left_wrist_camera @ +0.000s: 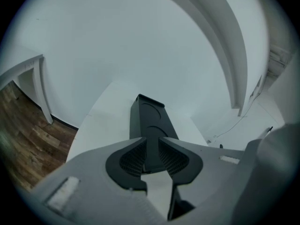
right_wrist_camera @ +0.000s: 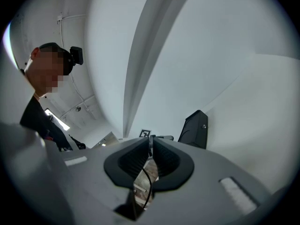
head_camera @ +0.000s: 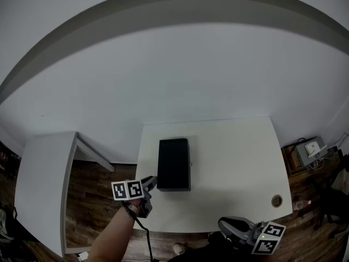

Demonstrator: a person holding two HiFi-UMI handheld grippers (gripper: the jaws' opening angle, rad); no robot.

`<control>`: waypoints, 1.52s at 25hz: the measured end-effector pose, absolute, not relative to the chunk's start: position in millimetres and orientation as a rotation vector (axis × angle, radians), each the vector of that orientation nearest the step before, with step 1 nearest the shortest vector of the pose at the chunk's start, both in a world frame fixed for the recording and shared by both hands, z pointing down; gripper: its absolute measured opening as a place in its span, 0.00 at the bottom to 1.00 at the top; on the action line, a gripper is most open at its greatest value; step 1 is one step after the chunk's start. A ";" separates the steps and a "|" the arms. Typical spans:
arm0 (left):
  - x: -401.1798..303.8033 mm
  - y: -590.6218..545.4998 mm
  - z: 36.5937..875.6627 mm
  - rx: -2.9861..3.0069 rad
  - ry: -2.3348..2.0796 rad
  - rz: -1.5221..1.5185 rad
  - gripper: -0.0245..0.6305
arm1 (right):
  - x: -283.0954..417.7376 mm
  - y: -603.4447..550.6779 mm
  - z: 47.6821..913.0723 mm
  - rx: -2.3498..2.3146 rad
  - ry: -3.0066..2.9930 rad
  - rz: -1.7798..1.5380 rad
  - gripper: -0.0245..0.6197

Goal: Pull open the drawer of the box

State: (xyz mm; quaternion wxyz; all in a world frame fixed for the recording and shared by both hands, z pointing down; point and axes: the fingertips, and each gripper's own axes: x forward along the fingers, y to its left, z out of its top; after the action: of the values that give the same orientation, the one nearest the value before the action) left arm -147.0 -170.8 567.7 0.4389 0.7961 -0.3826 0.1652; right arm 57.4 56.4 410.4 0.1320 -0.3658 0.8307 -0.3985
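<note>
A long black box (head_camera: pixel 173 164) lies on the white table (head_camera: pixel 234 162), its narrow end toward me, with a small knob (head_camera: pixel 190 164) on its right side. My left gripper (head_camera: pixel 152 182) hovers at the box's near left corner. In the left gripper view its jaws (left_wrist_camera: pixel 151 146) stand open, the box (left_wrist_camera: pixel 150 116) straight ahead just past the tips, nothing pressed between the pads. My right gripper (head_camera: pixel 223 224) is low, off the table's front edge. Its jaws (right_wrist_camera: pixel 151 142) are a narrow slit apart and empty; the box (right_wrist_camera: pixel 194 128) shows to their right.
A second white table (head_camera: pixel 43 179) stands to the left across a strip of wood floor (head_camera: pixel 98 195). A round cable hole (head_camera: pixel 277 201) sits near the table's front right corner. Cables and a power unit (head_camera: pixel 311 150) lie on the floor at right.
</note>
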 end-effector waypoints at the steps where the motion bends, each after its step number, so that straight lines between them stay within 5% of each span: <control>1: -147.0 -176.6 573.0 1.975 -0.963 0.443 0.17 | 60.3 55.4 411.5 -1.066 2.409 -1.162 0.09; 38: -133.9 -198.7 605.3 1.944 -1.003 0.608 0.13 | 56.4 -33.4 475.5 -0.820 2.741 -1.283 0.11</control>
State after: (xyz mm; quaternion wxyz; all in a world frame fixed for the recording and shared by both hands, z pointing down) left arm -133.9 -198.7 605.3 0.4218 0.7762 -0.4007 0.2429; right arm 56.4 -33.4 475.5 0.0029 -0.2615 0.8742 -0.4091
